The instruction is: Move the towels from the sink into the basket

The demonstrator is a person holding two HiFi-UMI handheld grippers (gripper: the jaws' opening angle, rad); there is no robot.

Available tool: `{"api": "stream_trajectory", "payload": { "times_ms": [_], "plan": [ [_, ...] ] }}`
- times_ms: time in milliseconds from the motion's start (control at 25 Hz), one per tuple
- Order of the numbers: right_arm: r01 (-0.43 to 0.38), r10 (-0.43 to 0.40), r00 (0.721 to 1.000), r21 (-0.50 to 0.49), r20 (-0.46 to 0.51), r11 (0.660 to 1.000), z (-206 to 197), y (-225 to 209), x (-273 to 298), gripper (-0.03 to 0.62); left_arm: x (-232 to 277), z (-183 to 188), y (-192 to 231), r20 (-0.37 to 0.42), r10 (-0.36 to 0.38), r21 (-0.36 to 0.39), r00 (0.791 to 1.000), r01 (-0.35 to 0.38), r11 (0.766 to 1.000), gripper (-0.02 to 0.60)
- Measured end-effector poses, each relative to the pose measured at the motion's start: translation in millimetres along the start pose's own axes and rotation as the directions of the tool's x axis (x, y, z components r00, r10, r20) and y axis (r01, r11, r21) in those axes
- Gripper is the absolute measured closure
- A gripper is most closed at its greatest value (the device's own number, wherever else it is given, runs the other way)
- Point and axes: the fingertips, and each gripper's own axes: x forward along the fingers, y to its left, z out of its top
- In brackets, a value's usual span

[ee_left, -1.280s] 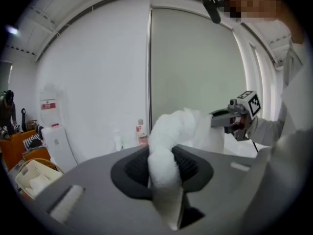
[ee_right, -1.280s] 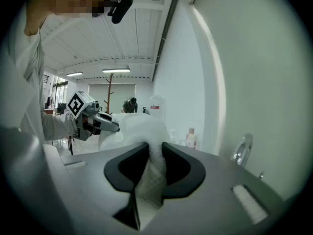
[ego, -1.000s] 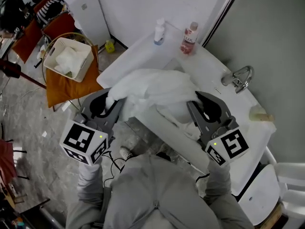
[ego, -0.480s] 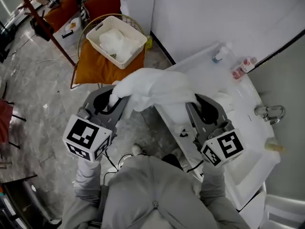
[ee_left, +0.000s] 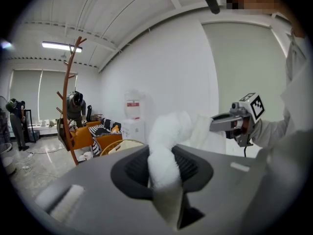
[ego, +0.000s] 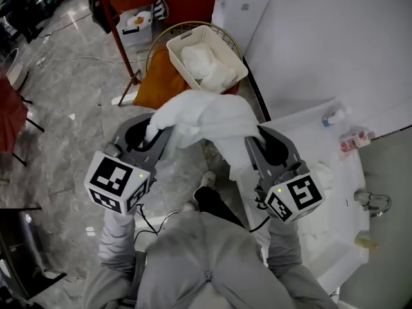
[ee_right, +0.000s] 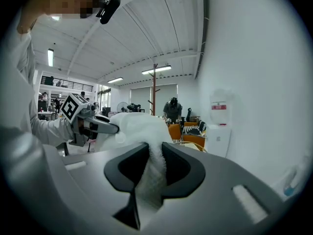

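Glossy floor point(ego: 64, 127) — fluffy white towel point(ego: 206, 118) in left hand-held gripper point(ego: 154, 129), right hand-held gripper point(ego: 254, 137).

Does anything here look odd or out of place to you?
Nothing is spilled or broken. The one oddity: the basket sits on an orange cushion, not the floor. The white towel sags in mid-air between the left claw and right claw, both clamped on it.

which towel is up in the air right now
The white towel stretched between the left gripper and right gripper, each shut on an end; the other towels lie in the basket.
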Motion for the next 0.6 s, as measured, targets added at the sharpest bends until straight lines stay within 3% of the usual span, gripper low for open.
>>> {"api": "stream_trajectory", "payload": {
  "times_ms": [240,600],
  "plan": [
    [-0.071,0.071,0.997,0.01,0.001,0.997,-1.2,-12.6,58.4,0.519,19.9,0.8,44.8,-0.02,0.061,0.001,0.998,-0.061,0.998,0.428],
    [-0.092,0.092,0.996,0.048,-0.005,0.995,2.8,-81.0,140.8,0.519,98.9,18.2,106.9,-0.067,0.095,-0.002,0.993,-0.095,0.995,0.428]
  ]
}}
